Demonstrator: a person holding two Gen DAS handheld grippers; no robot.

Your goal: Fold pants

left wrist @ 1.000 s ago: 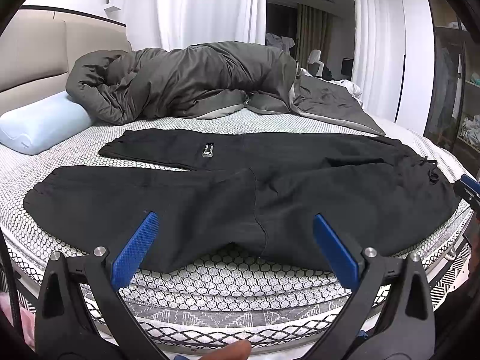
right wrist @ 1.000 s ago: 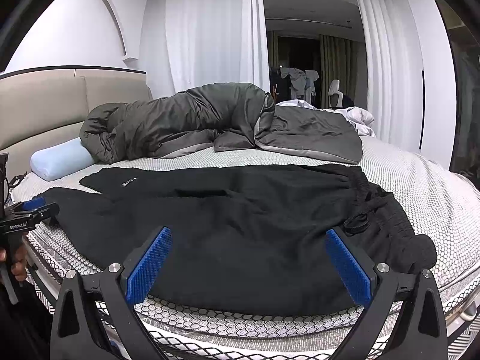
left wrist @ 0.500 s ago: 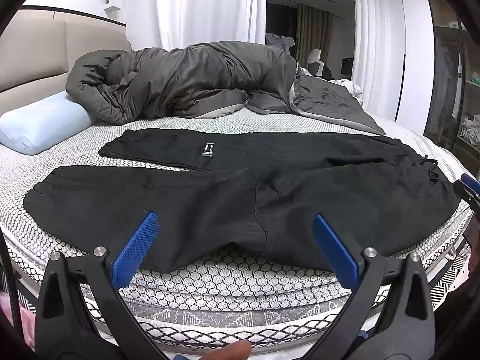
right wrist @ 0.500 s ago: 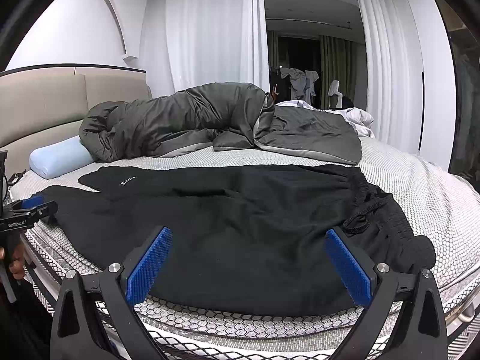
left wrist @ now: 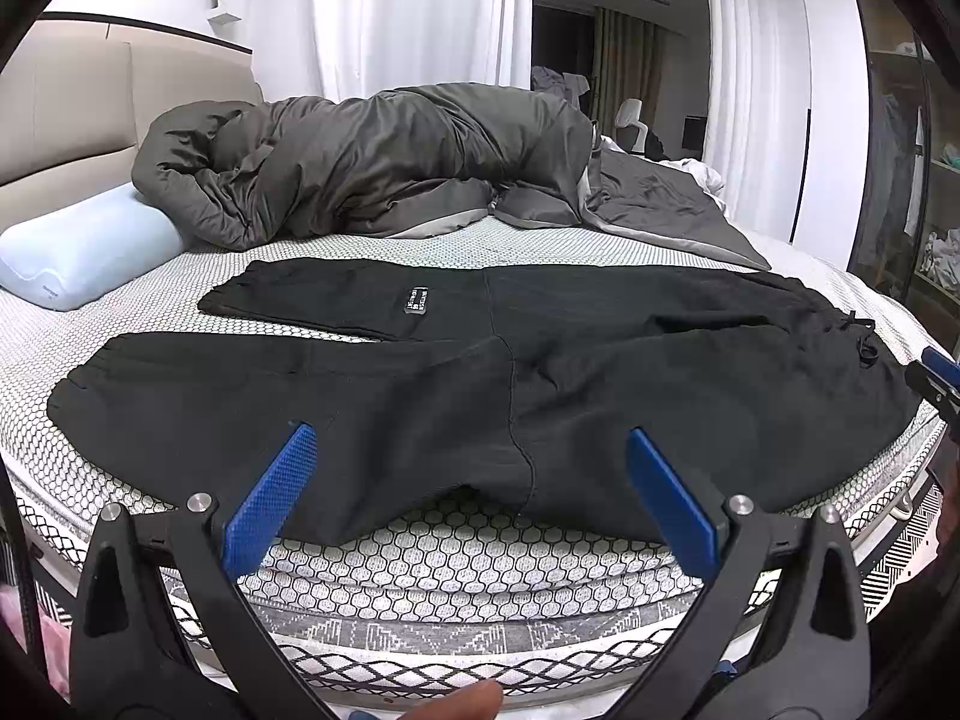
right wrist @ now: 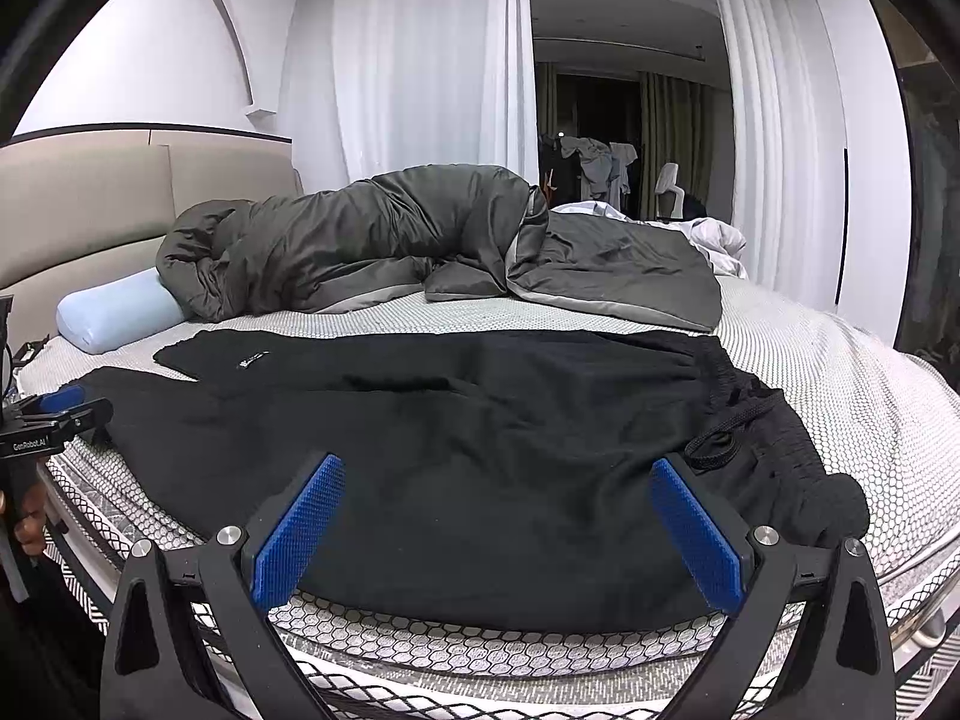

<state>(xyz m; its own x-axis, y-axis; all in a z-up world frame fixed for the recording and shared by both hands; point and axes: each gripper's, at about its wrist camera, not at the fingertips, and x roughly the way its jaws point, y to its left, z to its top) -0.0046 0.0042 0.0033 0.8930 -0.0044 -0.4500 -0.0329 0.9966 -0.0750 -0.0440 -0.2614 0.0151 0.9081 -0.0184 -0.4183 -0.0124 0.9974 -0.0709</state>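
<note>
Black pants [left wrist: 480,372] lie spread flat across the near side of the bed, both legs pointing left and the waistband with its drawstring [right wrist: 738,420] at the right. A small label [left wrist: 415,300] shows on the far leg. My left gripper [left wrist: 468,450] hovers open at the mattress's front edge, facing the crotch seam, nothing between its blue pads. My right gripper [right wrist: 495,480] is open too, in front of the pants' upper part near the waist. Each gripper's tip shows at the edge of the other's view.
A rumpled grey duvet [left wrist: 372,168] fills the far half of the mattress [left wrist: 456,552], with a pale blue pillow [left wrist: 78,246] at the left by the beige headboard [right wrist: 90,204]. White curtains [right wrist: 420,60] and a dark doorway stand behind. A fingertip [left wrist: 462,705] shows at the bottom edge.
Almost nothing: the right wrist view has shifted very slightly, and both grippers stay open in front of the pants.
</note>
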